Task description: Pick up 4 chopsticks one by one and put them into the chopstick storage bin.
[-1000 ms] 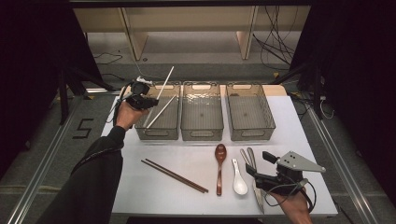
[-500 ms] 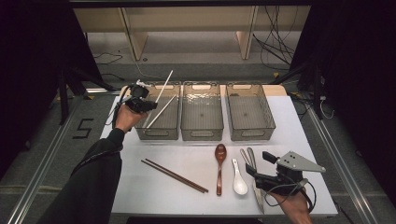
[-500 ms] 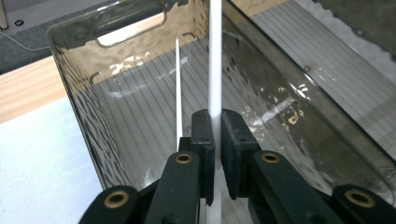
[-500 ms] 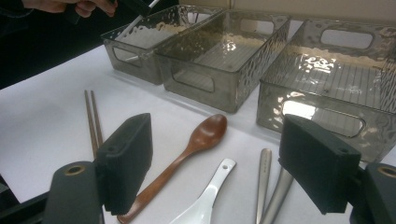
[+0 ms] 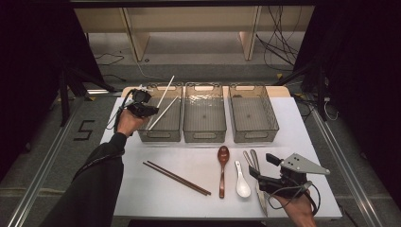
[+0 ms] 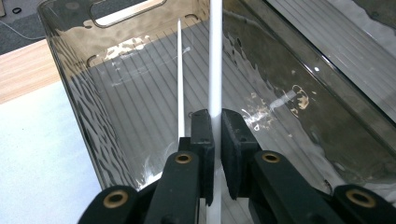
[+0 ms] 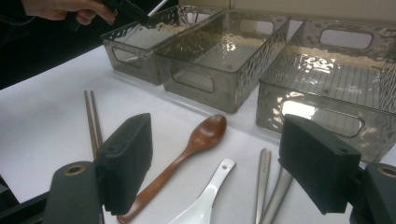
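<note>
White chopsticks (image 6: 215, 56): light, rigid, slick; one clamped near its end in the left gripper (image 6: 215, 140) over the left bin (image 5: 158, 135). Right gripper (image 7: 219, 163): jaws wide, empty.

Overhead light brightens the white table (image 5: 283, 142); surroundings beyond it fall dark, and glare ripples across the bins (image 7: 219, 56).

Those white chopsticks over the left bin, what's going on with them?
A person is sorting cutlery into three clear bins. The left gripper is shut on one white chopstick over the left bin; a second white chopstick leans inside it. The right gripper waits open above the table, near the wooden spoon, white spoon and metal utensils. Brown chopsticks lie on the table.
</note>
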`<state>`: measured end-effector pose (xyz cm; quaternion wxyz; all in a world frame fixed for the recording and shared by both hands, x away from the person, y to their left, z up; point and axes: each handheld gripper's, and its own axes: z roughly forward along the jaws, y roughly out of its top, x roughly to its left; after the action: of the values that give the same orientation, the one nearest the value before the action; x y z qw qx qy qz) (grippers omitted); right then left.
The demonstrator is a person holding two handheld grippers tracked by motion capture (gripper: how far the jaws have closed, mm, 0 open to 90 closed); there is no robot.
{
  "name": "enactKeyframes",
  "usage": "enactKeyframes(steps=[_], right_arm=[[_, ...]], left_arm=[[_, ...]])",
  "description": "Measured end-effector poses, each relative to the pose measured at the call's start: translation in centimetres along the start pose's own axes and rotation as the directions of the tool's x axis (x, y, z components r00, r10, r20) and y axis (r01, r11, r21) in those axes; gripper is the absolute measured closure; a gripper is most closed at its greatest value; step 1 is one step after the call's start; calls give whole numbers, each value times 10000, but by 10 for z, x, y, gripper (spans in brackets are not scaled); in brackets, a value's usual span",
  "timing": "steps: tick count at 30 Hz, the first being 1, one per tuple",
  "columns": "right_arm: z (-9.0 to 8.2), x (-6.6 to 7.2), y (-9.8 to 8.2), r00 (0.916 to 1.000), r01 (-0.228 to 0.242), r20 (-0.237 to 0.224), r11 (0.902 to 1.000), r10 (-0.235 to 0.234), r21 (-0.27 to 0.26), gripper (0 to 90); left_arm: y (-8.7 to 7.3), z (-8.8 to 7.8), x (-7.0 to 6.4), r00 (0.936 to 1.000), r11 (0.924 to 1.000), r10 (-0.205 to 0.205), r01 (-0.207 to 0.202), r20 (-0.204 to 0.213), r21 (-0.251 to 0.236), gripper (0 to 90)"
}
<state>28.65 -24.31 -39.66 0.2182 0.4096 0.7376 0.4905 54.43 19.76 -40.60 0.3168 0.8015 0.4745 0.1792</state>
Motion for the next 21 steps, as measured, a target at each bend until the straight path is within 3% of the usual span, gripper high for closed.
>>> enactKeyframes(steps=[4, 21], right_arm=[[0, 0, 0, 10000, 9, 4, 10000, -9, -9, 267], [0, 0, 0, 10000, -11, 12, 10000, 11, 9, 267]], left_arm=[[-1, 2, -1, 9999, 9999, 114, -114, -17, 115, 827], [-7, 7, 2, 9996, 9991, -218, 225, -180, 362, 803]])
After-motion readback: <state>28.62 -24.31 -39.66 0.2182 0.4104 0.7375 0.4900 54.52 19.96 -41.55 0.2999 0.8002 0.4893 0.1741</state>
